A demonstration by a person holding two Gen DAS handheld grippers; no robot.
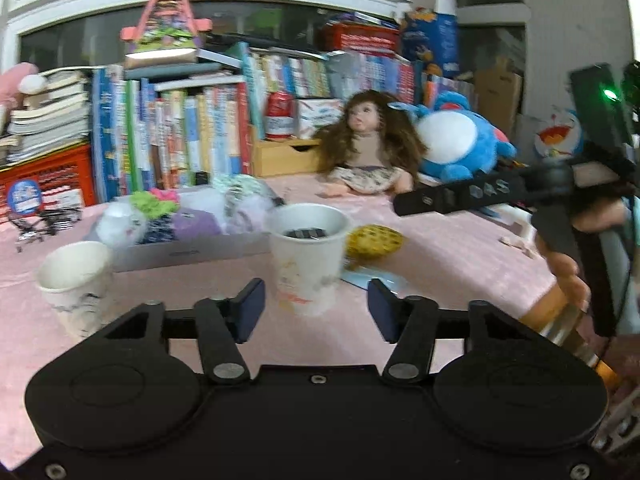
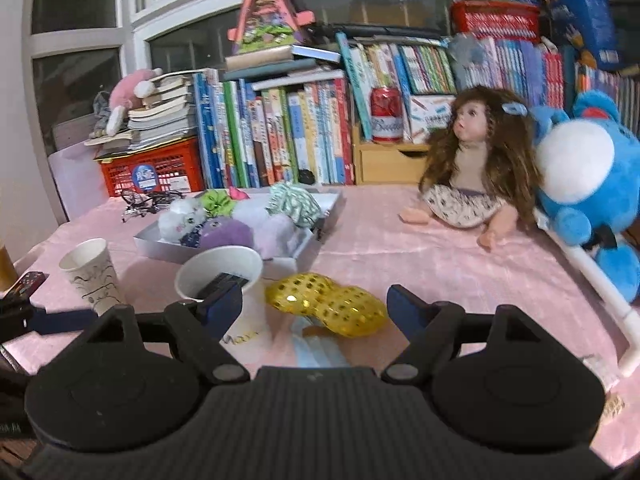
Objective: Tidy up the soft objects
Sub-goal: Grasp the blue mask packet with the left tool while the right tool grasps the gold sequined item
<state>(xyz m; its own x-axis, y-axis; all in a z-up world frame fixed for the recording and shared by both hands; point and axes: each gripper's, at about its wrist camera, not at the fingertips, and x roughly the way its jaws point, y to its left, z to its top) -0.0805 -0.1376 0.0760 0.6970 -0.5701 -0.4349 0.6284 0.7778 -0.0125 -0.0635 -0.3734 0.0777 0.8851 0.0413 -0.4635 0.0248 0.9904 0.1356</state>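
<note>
A yellow sequined peanut-shaped soft toy [image 2: 328, 304] lies on the pink tablecloth, partly on a blue face mask [image 2: 316, 348]. My right gripper [image 2: 316, 308] is open, its fingers on either side of the toy and a little short of it. The toy shows in the left wrist view [image 1: 374, 242] behind a paper cup [image 1: 308, 256]. My left gripper [image 1: 316, 304] is open and empty, just before that cup. A shallow grey box [image 2: 240, 220] holds several plush toys and scrunchies; it also shows in the left wrist view [image 1: 180, 256].
A second paper cup [image 2: 94, 276] stands at the left. A doll [image 2: 476, 160] and a blue plush [image 2: 588, 188] sit at the back right. Books, a red crate [image 2: 152, 172] and a wooden drawer [image 2: 388, 162] line the far edge. Glasses [image 2: 146, 200] lie near the box.
</note>
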